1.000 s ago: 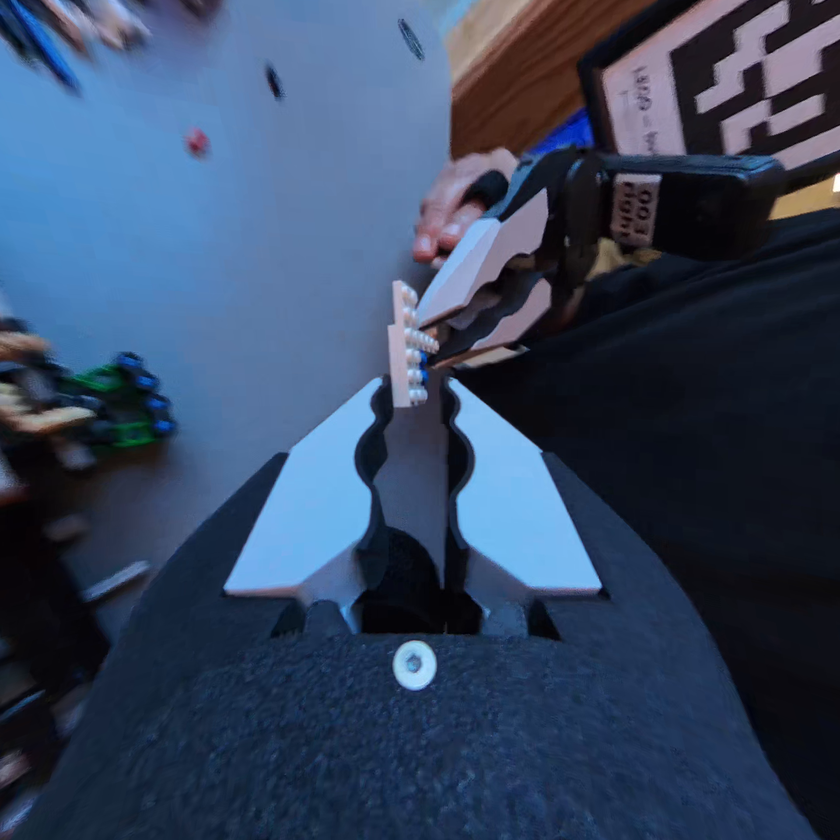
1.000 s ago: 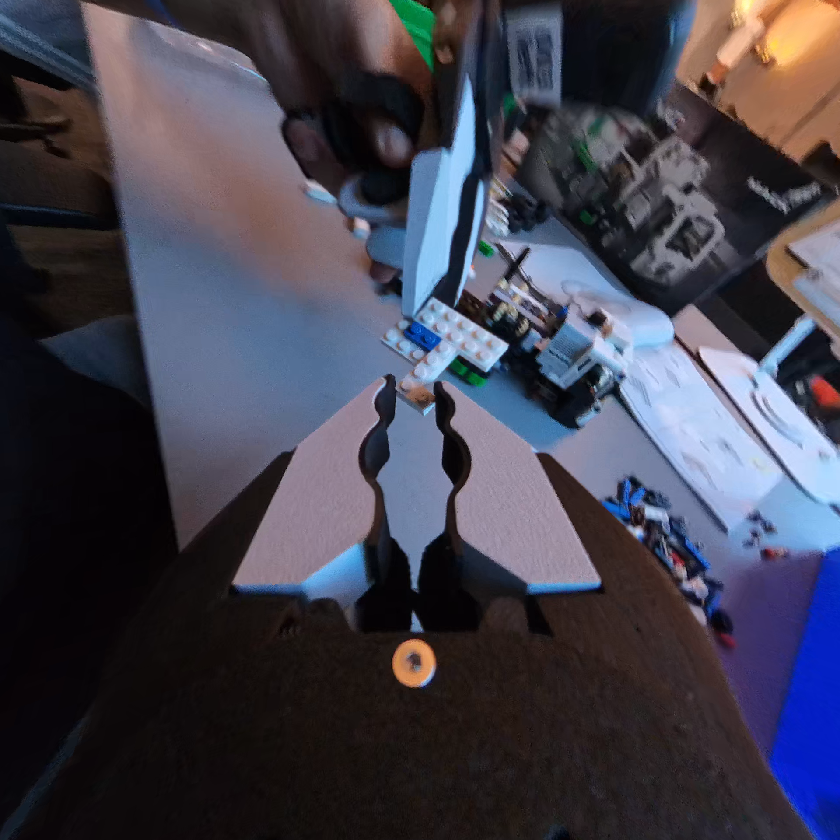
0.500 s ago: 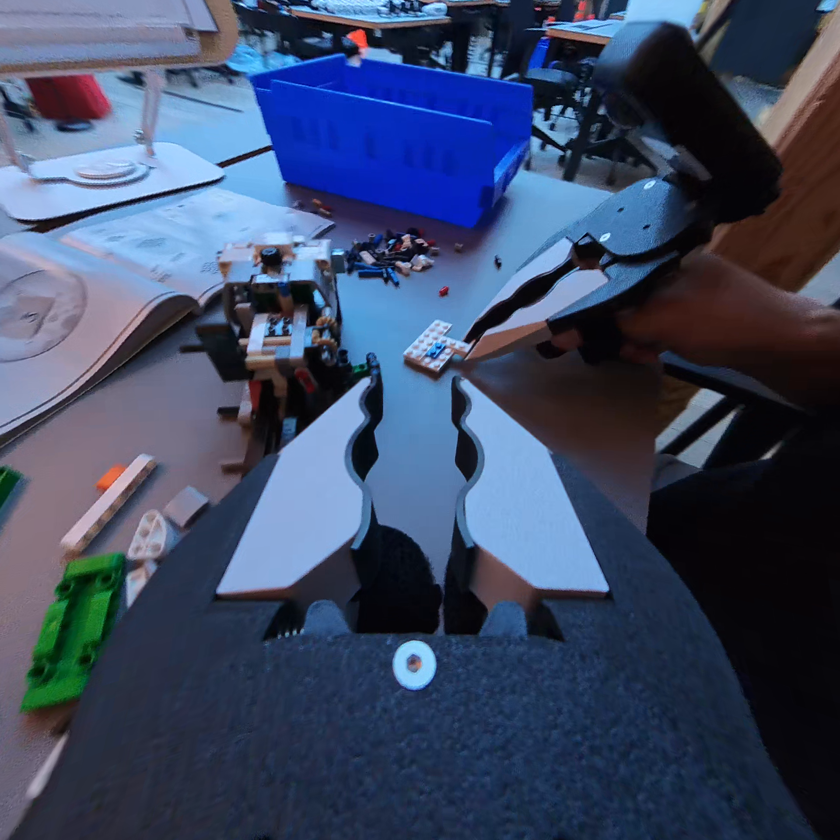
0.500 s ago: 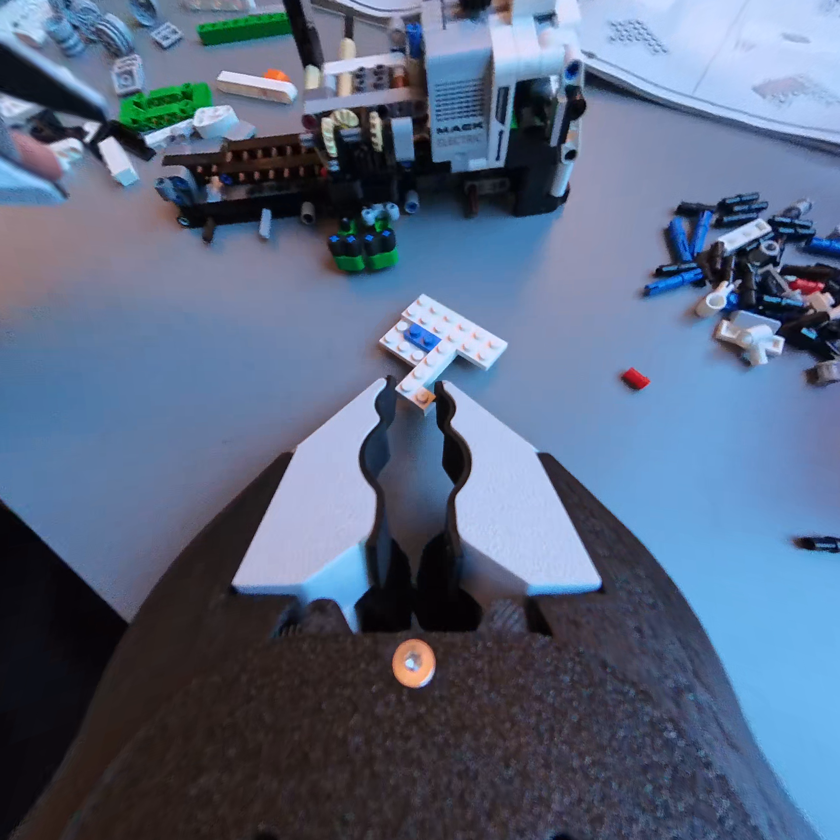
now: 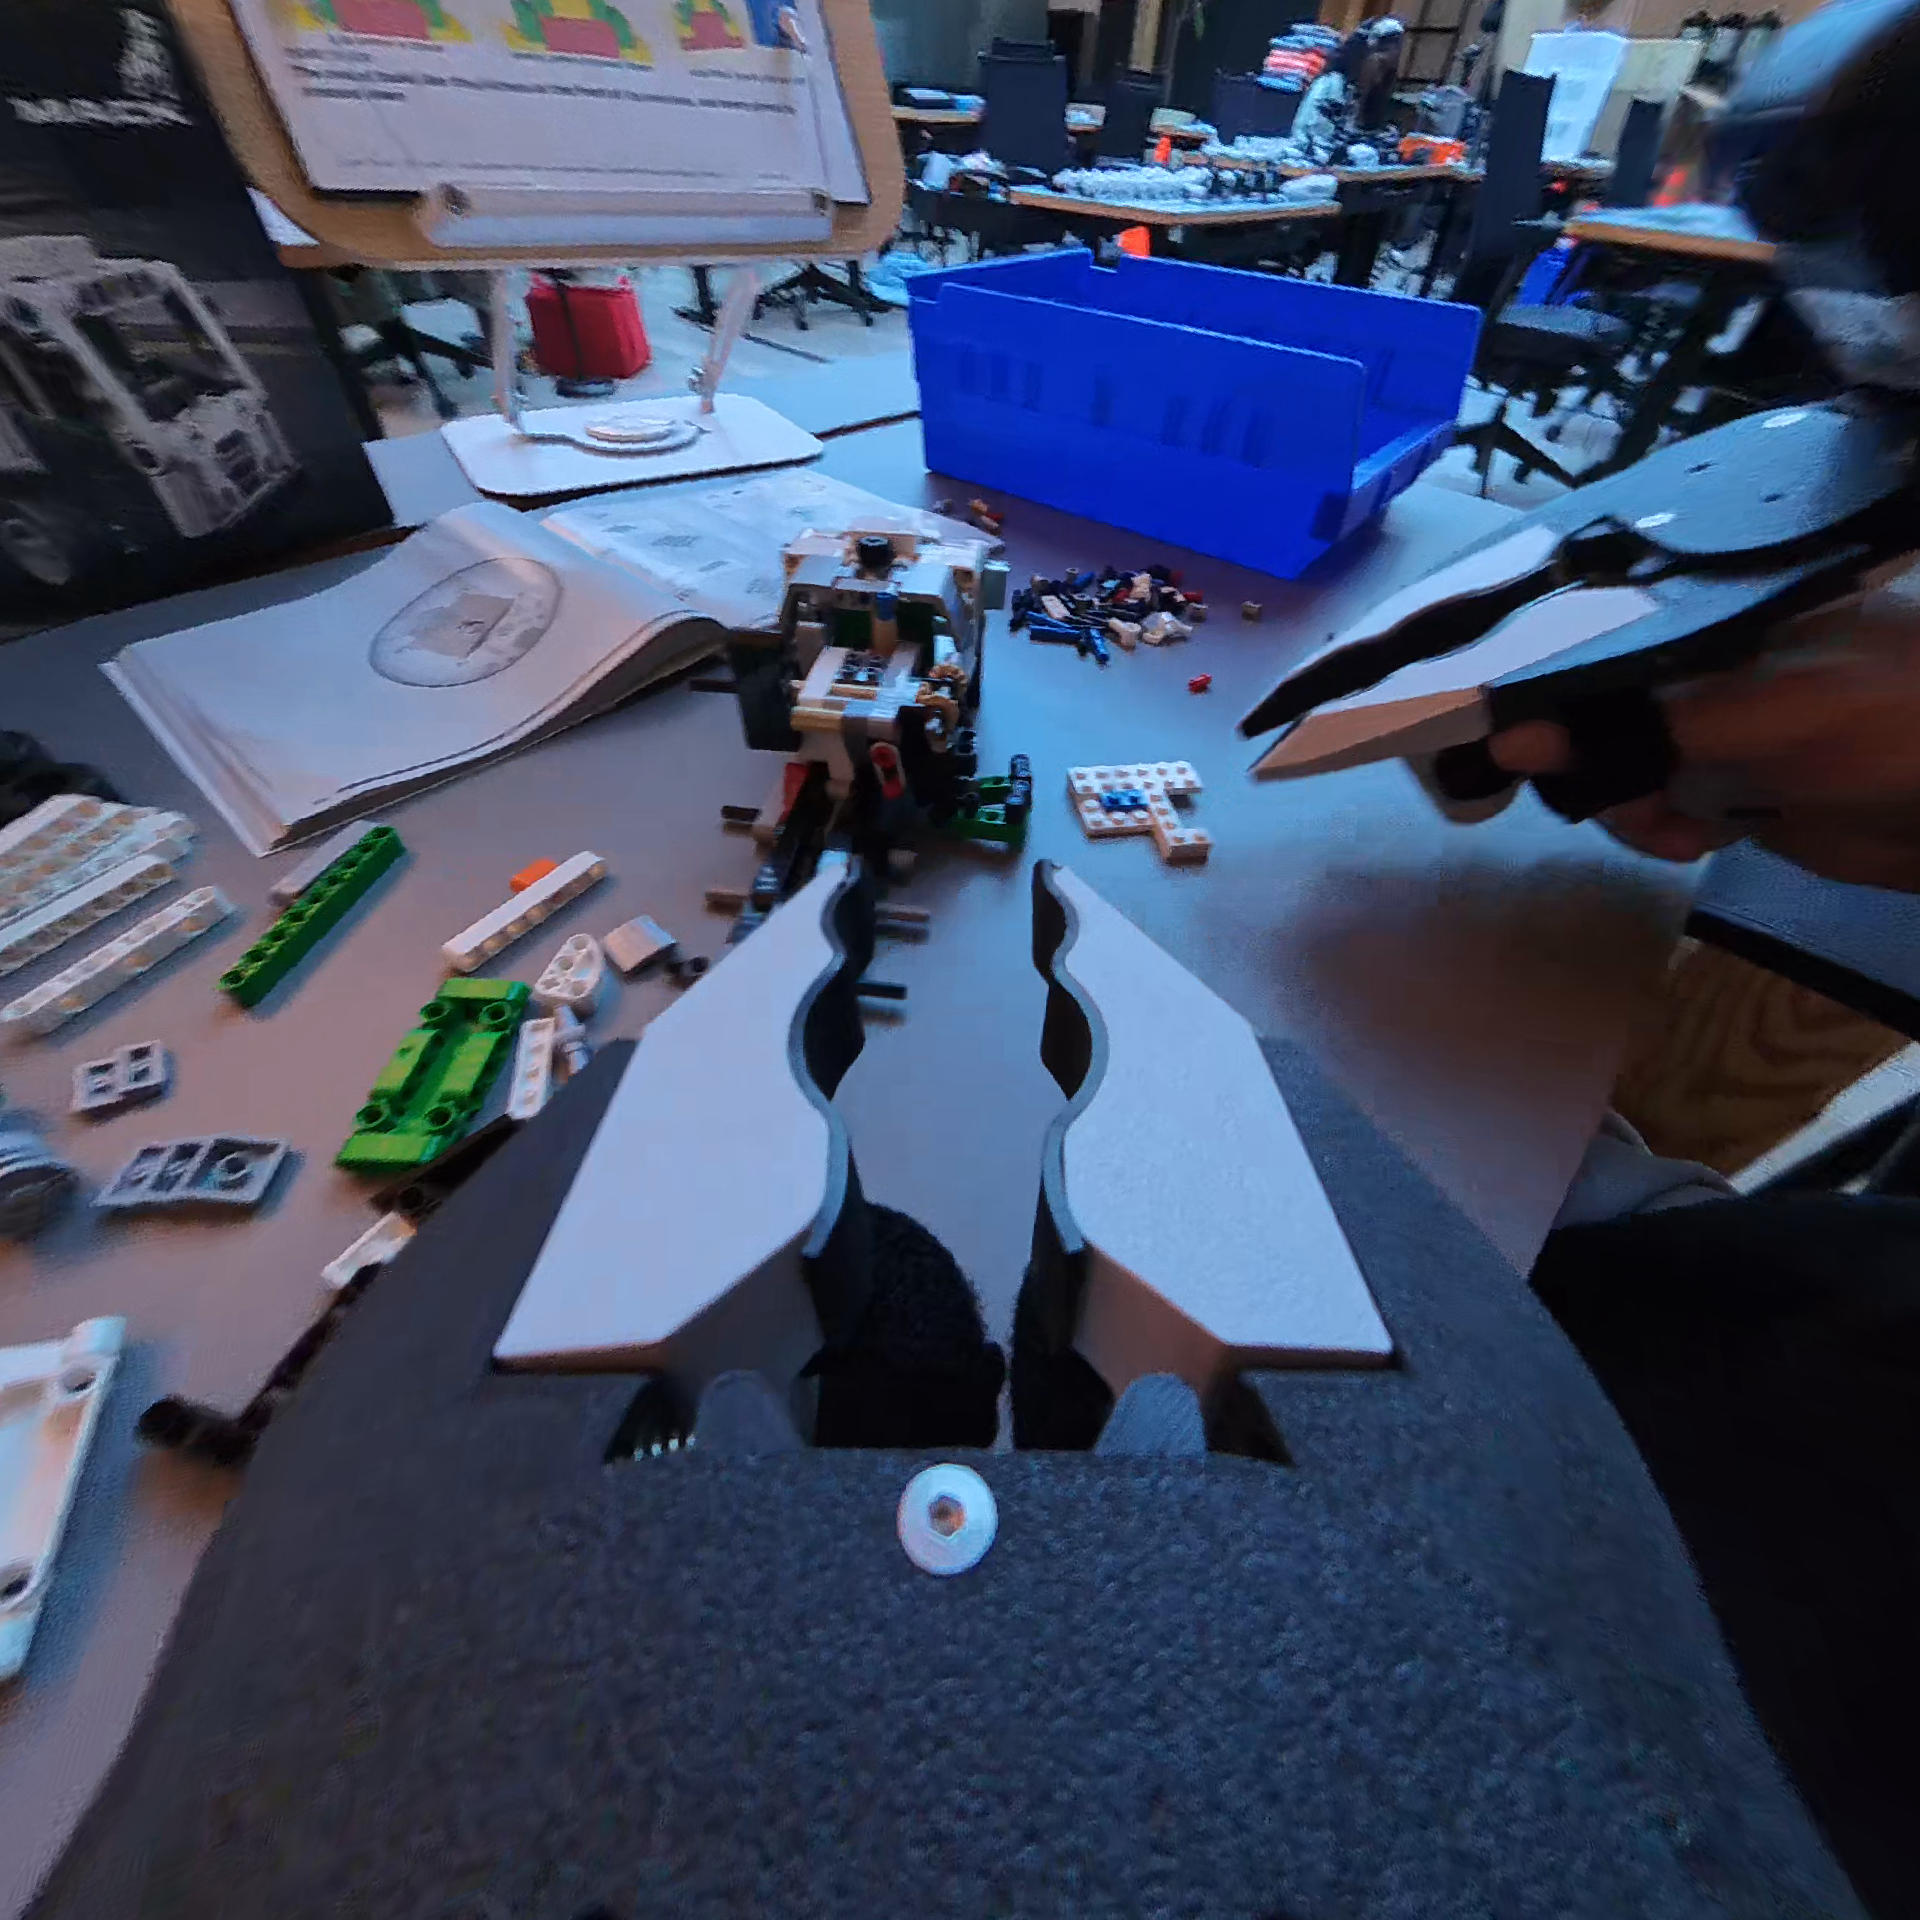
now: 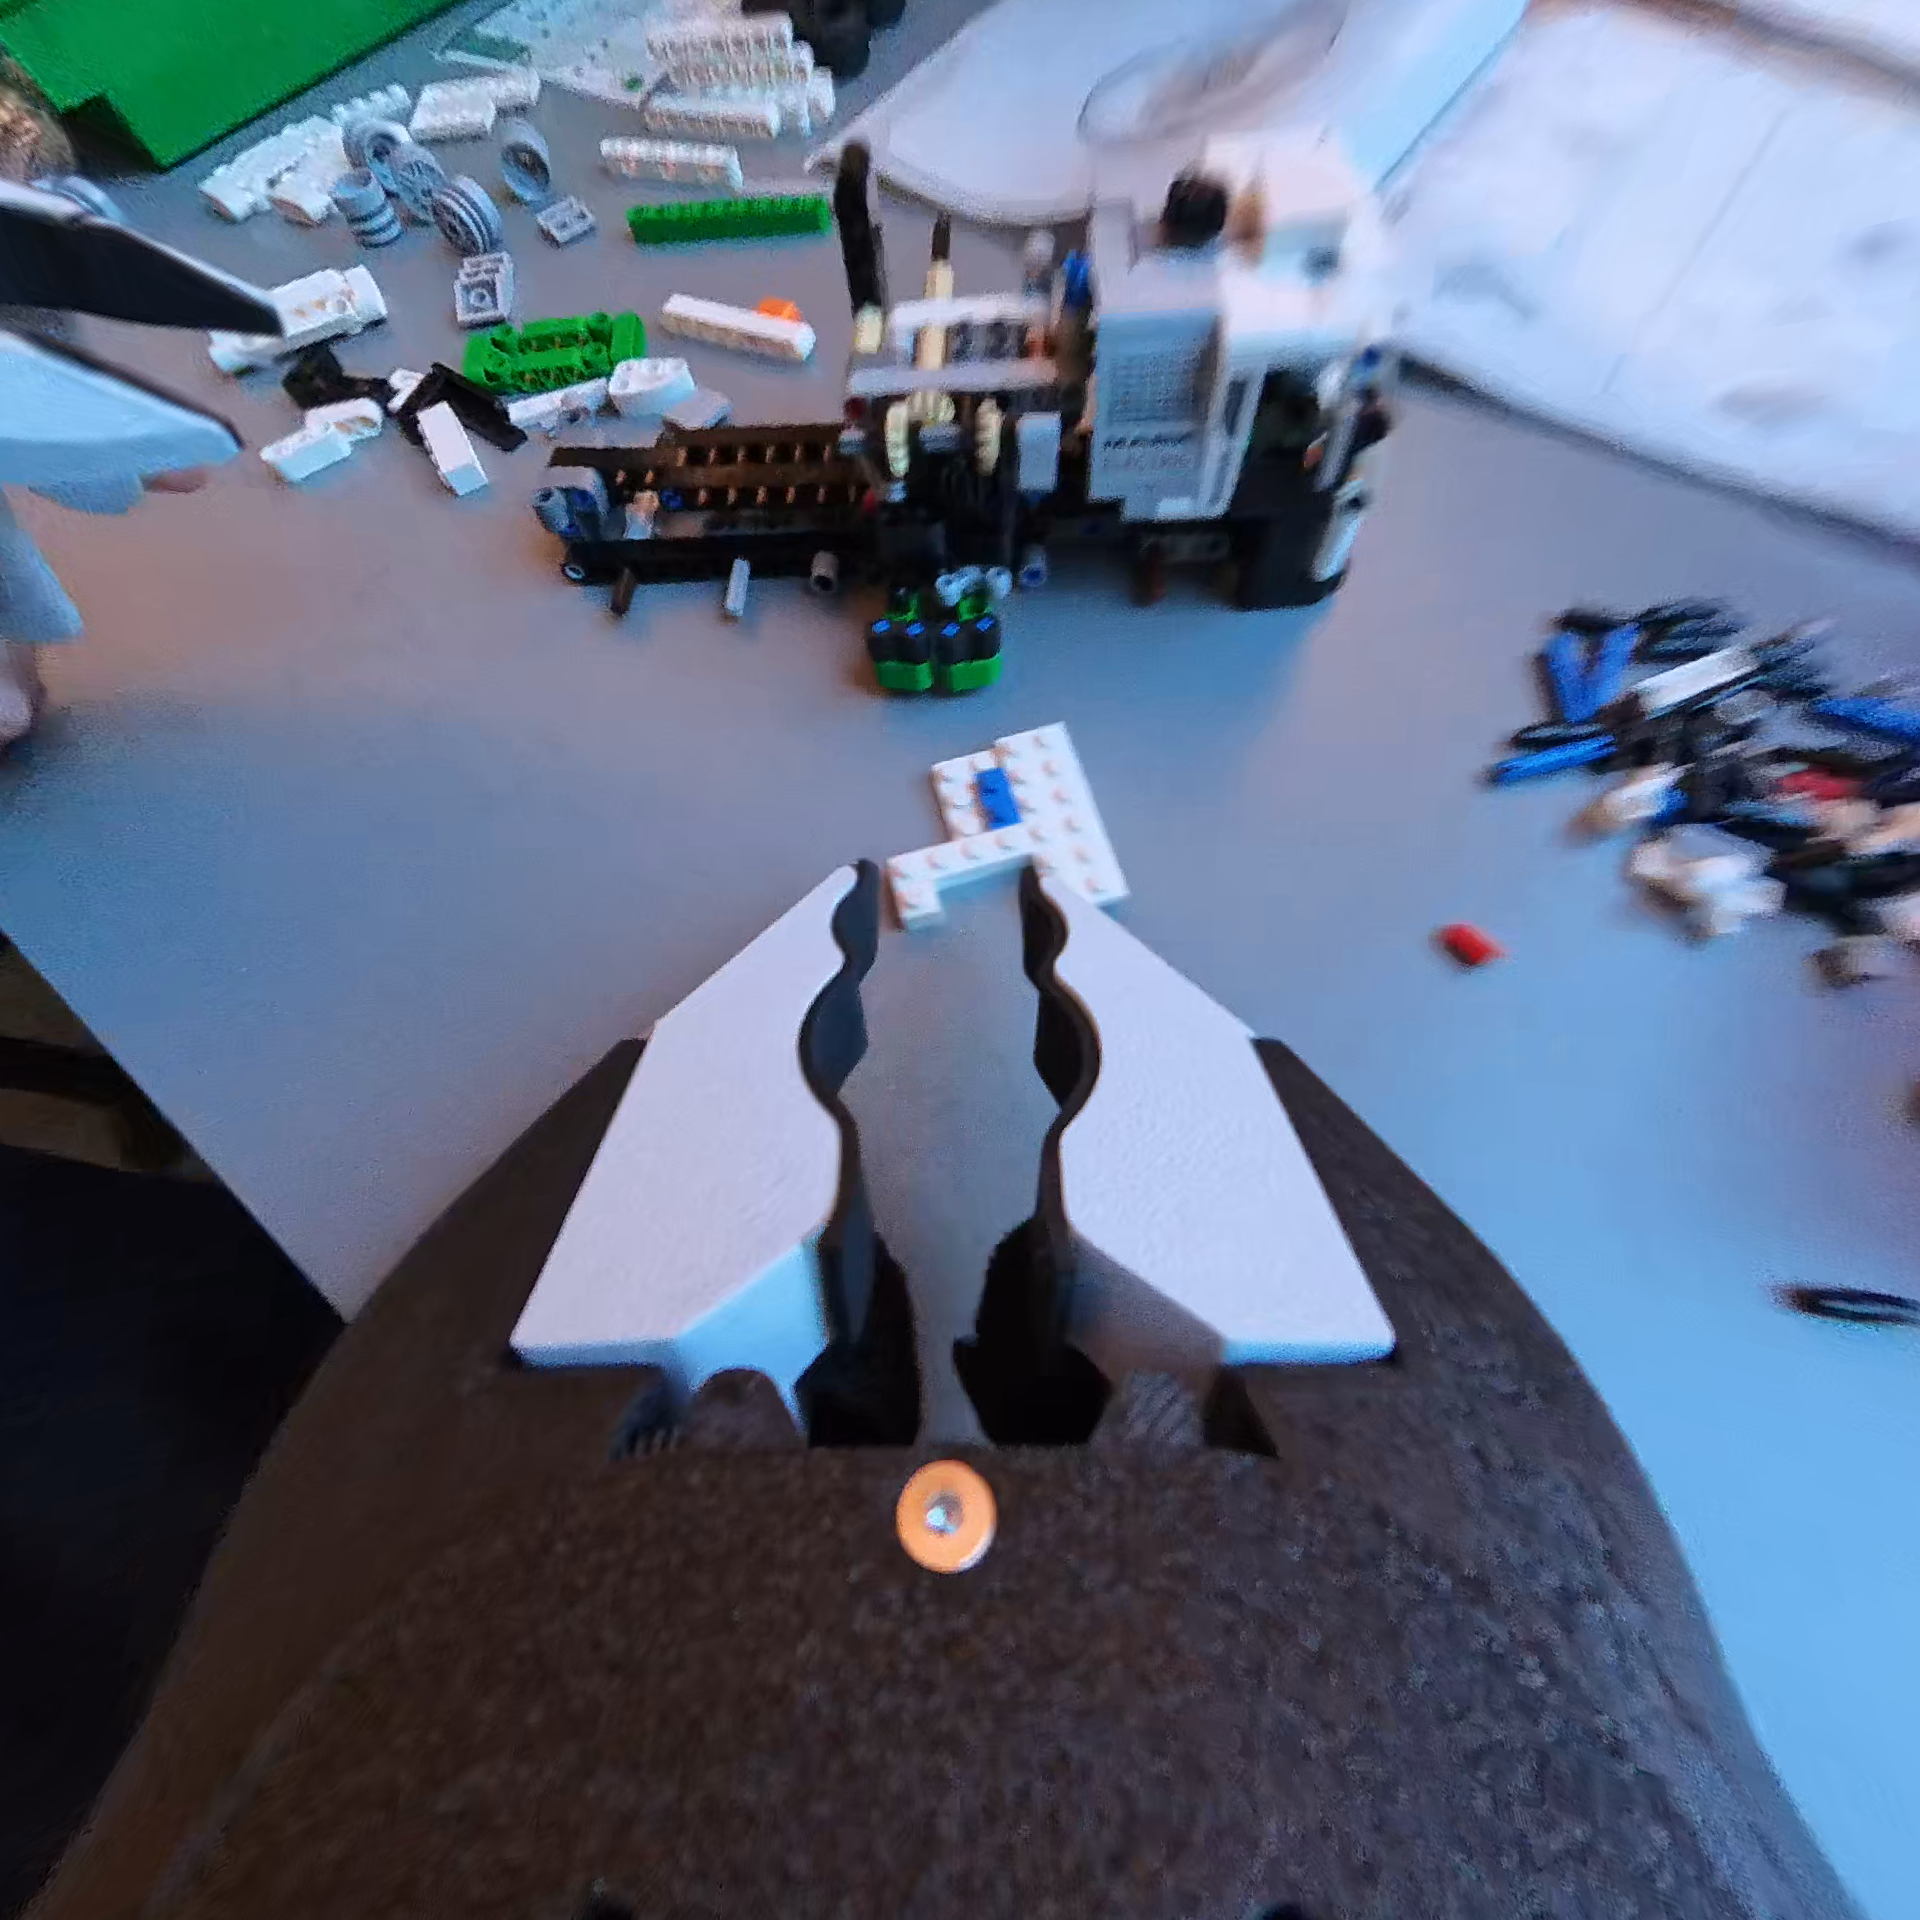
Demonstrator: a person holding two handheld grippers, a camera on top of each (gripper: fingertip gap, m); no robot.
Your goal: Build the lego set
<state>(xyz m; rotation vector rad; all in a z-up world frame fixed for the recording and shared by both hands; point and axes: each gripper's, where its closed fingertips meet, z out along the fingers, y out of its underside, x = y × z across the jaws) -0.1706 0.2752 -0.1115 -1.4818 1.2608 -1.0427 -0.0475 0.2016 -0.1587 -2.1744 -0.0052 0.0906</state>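
Note:
A white plate assembly with a small blue piece (image 6: 1023, 821) lies flat on the grey table (image 6: 416, 831), just beyond my right gripper (image 6: 945, 883), which is open and empty. The same assembly shows in the left wrist view (image 5: 1138, 810), with the right gripper (image 5: 1257, 743) hovering just right of it. My left gripper (image 5: 948, 883) is open and empty, above the table in front of the half-built truck model (image 5: 883, 675). The truck (image 6: 1039, 457) stands behind the assembly. The left gripper (image 6: 125, 364) shows at the far left.
A small green and black subassembly (image 6: 935, 649) lies between truck and plate. A pile of loose pins (image 6: 1714, 748) and a red piece (image 6: 1465, 943) lie to the right. Green and white parts (image 5: 431, 1070), an open manual (image 5: 416, 644) and a blue bin (image 5: 1174, 395) surround the truck. My hands' fingertips stand some 15 cm from each other.
A second ago both grippers held the white plate assembly in the air. The left let go, the right set it on the table, opened and drew back slightly.

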